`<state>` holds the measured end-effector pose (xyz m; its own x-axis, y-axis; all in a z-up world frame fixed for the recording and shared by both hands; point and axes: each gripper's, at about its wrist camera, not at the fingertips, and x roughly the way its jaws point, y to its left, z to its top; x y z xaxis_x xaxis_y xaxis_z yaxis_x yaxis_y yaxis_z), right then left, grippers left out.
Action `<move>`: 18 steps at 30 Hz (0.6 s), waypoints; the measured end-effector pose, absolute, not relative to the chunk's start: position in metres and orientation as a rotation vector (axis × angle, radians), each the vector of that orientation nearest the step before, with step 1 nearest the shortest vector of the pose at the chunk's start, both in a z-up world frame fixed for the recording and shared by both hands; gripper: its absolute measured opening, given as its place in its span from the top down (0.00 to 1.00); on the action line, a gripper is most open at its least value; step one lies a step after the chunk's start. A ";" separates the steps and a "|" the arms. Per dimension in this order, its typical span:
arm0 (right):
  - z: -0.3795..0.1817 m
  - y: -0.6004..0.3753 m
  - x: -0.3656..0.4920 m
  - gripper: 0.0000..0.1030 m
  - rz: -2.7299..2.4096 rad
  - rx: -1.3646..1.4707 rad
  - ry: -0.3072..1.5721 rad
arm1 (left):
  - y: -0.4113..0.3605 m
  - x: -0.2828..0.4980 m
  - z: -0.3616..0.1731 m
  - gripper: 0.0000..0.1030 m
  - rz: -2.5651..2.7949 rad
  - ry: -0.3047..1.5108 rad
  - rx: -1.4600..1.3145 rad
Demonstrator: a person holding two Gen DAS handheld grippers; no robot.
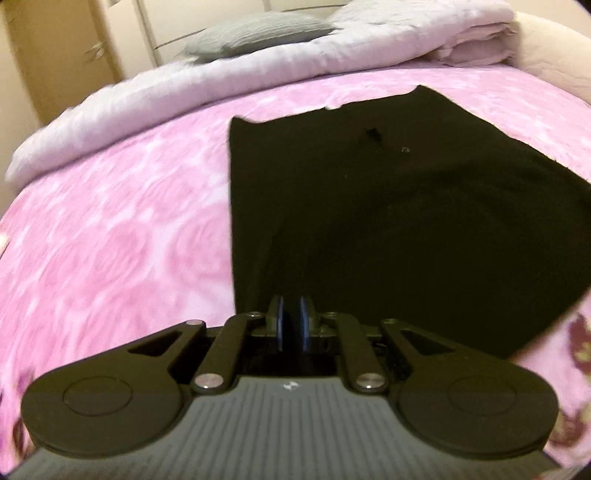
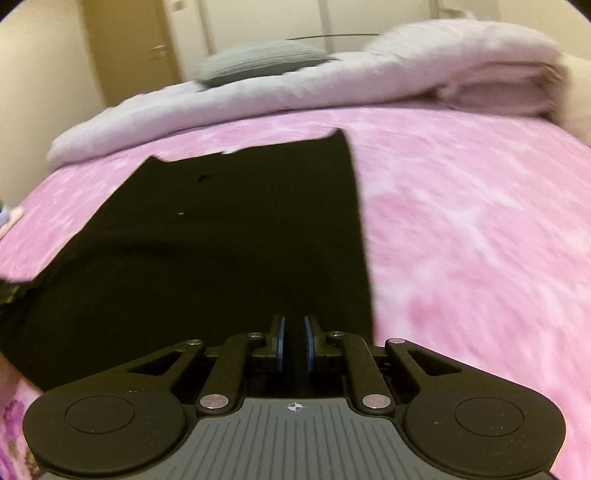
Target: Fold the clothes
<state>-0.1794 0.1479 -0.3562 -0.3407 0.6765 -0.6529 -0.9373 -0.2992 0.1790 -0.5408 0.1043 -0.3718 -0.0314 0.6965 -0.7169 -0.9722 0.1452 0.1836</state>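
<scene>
- A black fabric garment (image 1: 369, 221) lay flat on the pink rose-patterned bedspread (image 1: 122, 229).
- The left gripper (image 1: 291, 314) and right gripper (image 2: 294, 332) each pinched its near edge.
- A rumpled pale lilac duvet (image 2: 295, 88) and grey pillow (image 2: 258, 61) lay beyond; cream wardrobe doors (image 2: 258, 18) stood behind.

Black claw (image 1: 291, 314), blue pads (image 2: 281, 343), silver screws

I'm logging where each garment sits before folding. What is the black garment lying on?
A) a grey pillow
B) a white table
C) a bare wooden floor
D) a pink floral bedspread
D: the black garment lies spread on the pink floral bedspread, which borders it on both sides; the grey pillow sits apart, further back.
</scene>
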 end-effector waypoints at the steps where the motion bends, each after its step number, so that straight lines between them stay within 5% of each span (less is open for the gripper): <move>1: -0.352 0.140 -0.176 0.89 1.831 -0.553 0.678 | 0.095 -0.539 -0.367 0.90 1.423 0.802 -0.461; 7: -0.330 0.092 -0.170 0.84 1.775 -0.526 0.740 | 0.047 -0.527 -0.336 0.76 1.496 0.755 -0.582; 18: -0.286 0.030 -0.199 0.83 1.839 -0.494 0.701 | -0.015 -0.503 -0.291 0.71 1.510 0.691 -0.541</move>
<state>-0.1986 0.0299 -0.2858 -0.3568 0.6916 -0.6279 -0.9341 -0.2703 0.2330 -0.5034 -0.0154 -0.2909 -0.0625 0.7071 -0.7043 -0.9952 0.0088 0.0971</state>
